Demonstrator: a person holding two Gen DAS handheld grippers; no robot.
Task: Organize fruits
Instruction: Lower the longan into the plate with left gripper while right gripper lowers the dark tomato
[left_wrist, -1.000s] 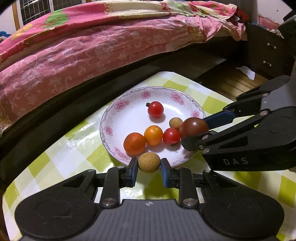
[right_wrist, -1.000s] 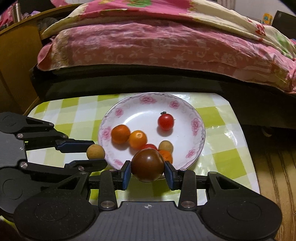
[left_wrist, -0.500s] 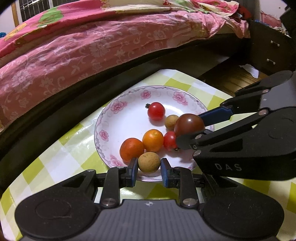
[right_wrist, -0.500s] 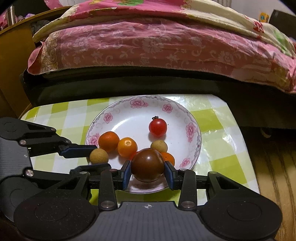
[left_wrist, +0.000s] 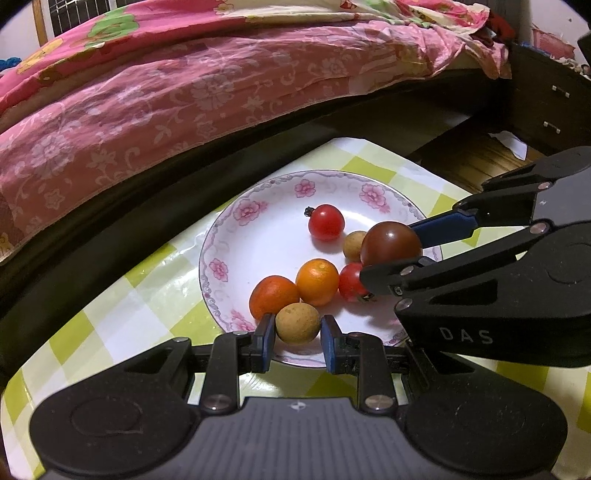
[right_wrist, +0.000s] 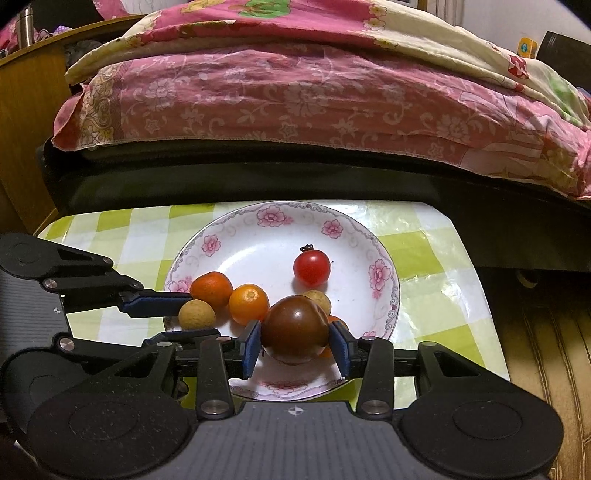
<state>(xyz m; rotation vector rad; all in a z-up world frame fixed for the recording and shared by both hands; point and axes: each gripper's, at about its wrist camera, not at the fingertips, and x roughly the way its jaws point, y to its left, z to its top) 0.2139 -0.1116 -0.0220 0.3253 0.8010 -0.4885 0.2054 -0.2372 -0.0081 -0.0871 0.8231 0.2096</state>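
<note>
A white floral plate (left_wrist: 258, 236) (right_wrist: 258, 254) on the checked table holds a red cherry tomato (left_wrist: 326, 222), two orange kumquats (left_wrist: 317, 281), another red tomato (left_wrist: 351, 282) and a tan longan (left_wrist: 354, 244). My left gripper (left_wrist: 297, 334) (right_wrist: 195, 314) is shut on a second tan longan (left_wrist: 297, 323), just over the plate's near rim. My right gripper (right_wrist: 295, 349) (left_wrist: 395, 251) has a dark brown tomato (right_wrist: 295, 326) between its blue pads, low over the plate. Its jaws are opening, with the pads still against the tomato's sides.
A bed with a pink floral quilt (left_wrist: 184, 92) on a dark frame runs close behind the table. The green-checked cloth (left_wrist: 110, 314) ends at the right, above a wooden floor (right_wrist: 535, 332). A dark drawer unit (left_wrist: 546, 103) stands at the far right and a wooden cabinet (right_wrist: 22, 129) at the left.
Both grippers have edged forward over the plate's near rim, each with its fruit. The right pads stand slightly wider around the dark tomato.
</note>
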